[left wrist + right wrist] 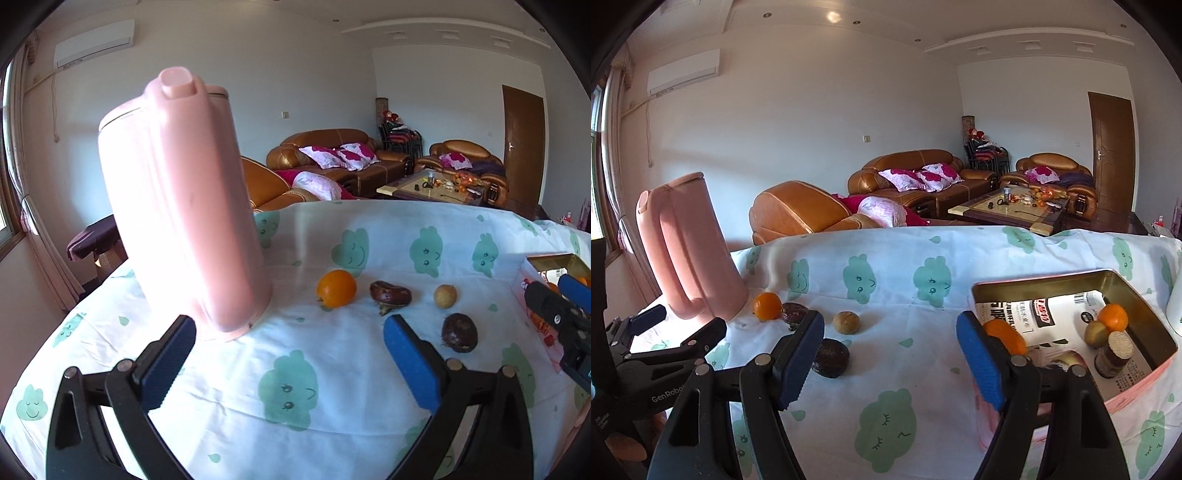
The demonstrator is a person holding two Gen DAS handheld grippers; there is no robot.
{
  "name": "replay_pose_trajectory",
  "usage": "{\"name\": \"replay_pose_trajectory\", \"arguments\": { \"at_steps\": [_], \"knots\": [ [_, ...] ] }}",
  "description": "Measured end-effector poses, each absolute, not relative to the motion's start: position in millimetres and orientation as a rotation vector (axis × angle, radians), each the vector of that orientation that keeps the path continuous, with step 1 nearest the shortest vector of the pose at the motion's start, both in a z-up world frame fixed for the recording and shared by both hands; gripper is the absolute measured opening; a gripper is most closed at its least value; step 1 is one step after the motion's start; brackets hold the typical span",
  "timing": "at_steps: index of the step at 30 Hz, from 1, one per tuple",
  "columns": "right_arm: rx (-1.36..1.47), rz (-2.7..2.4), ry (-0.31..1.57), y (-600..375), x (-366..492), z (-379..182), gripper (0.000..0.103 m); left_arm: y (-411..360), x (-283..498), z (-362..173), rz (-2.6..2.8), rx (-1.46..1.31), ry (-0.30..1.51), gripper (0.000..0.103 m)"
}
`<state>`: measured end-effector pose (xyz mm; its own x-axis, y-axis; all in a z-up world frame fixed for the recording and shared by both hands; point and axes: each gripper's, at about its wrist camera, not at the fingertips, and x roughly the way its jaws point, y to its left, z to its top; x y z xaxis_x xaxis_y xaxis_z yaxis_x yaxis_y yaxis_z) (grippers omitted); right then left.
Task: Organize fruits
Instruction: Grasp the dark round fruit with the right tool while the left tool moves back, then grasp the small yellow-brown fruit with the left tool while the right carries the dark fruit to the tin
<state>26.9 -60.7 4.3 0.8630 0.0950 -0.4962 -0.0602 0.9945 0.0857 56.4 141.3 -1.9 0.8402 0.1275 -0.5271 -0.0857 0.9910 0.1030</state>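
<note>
Currently we see both grippers hovering over the cloth (229, 373), jaws spread wide, nothing between the pads. Left gripper (290, 350) faces the loose fruit; right gripper (890, 354) sits between the loose fruit and the tin (1145, 295).

Loose on the cloth, in a rough row right of the jug (184, 206):
- orange (336, 288), round, no clear axis
- brown elongated fruit (390, 293), long axis left-right across the left view, lying flat
- small yellowish fruit (445, 295), slightly taller than wide
- dark round fruit (460, 332), nearer us than the others, apart from them

In the tin, by the right view: one orange fruit (1004, 334) near the left wall, partly behind the right pad (979, 365); a second one (1112, 316) touching a greenish fruit (1097, 332) toward the far right; a corked bottle (1113, 354) upright just in front of those.

Hard to read:
- something reddish low in the tin is cut off by the gripper frame, we can't identify it
- in the right view the left finger (799, 354) covers part of the dark fruit and the brown one
- in the left view the tin is cut by the frame edge and the right gripper's body
- the jug hides the cloth behind it
</note>
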Motion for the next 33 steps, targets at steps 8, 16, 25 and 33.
{"name": "replay_pose_trajectory", "arguments": {
  "at_steps": [8,16,25,33],
  "knots": [
    [0.054,0.226,0.735,-28.0,70.9,-21.6,0.075,161.2,66.8,-12.6,0.171,0.056,0.653,0.103],
    [-0.001,0.271,0.867,3.1,100.7,-41.1,0.063,154.3,69.7,-13.7,0.159,0.078,0.656,0.103],
    [-0.001,0.24,0.896,-2.0,102.3,-42.6,0.04,146.7,68.9,-13.3,0.154,0.124,0.646,0.103],
    [0.043,0.242,0.742,-21.8,70.8,-23.5,0.04,139.2,61.7,-9.6,0.102,0.148,0.606,0.103]
  ]
}}
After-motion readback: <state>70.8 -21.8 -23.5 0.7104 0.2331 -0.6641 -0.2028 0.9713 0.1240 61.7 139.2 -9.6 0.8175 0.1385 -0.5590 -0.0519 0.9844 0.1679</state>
